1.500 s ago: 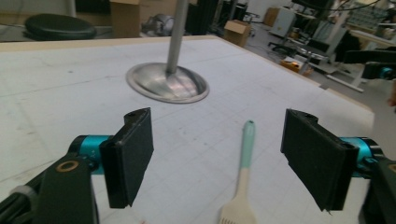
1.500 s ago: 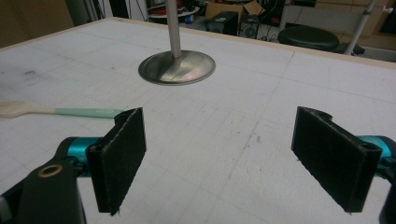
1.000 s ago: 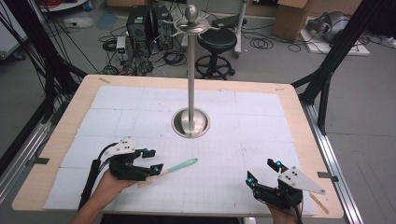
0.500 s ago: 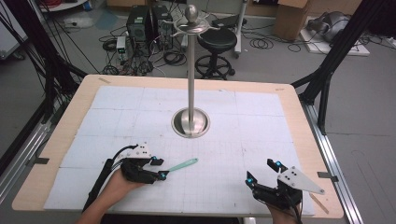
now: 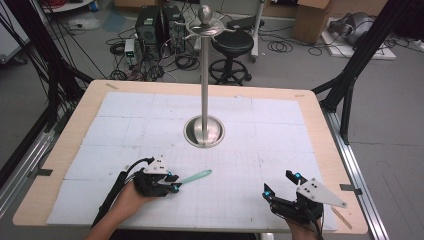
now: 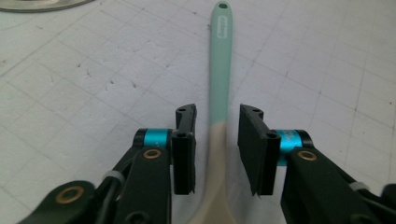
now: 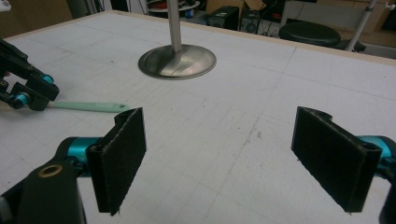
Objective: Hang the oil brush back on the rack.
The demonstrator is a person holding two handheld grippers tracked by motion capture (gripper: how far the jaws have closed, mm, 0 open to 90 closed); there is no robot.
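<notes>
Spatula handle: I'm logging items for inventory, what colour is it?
Mint green, turning beige toward the head; the spatula shows best in the left gripper view.

floor: grey, cables (image 5: 186,62) strewn | black stool (image 5: 231,46) | cardboard box (image 5: 311,20) | computer towers (image 5: 159,25)

A wooden counter (image 5: 60,165) carries a white gridded mat (image 5: 280,150). At the mat's centre stands a metal stand (image 5: 204,131); a mint-handled utensil (image 5: 195,176) lies lower left.
</notes>
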